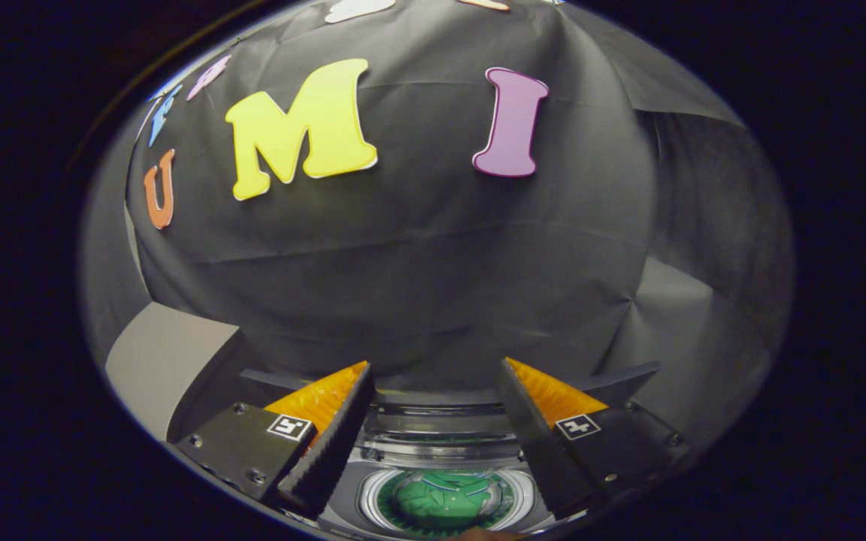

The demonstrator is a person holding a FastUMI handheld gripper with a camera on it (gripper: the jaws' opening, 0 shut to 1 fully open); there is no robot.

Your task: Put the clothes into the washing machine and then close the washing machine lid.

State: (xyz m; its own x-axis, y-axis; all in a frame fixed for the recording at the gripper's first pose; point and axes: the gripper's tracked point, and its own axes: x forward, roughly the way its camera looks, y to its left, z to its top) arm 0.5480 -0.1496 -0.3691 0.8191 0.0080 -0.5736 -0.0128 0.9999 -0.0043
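My gripper (pixel 434 373) hangs above the washing machine (pixel 433 443), its two orange-backed fingers (pixel 328 421) spread wide apart with nothing between them. Below and between the fingers lies the machine's round drum opening (pixel 446 497), and a green garment (pixel 440 502) rests inside the drum. The machine's dark raised lid (pixel 440 389) stands up behind the opening, just past the fingertips. The fingers touch nothing.
A pale grey panel (pixel 158 361) stands to the left of the machine. Black cloth (pixel 433 285) of the booth wall rises close behind the machine and wraps round on the right.
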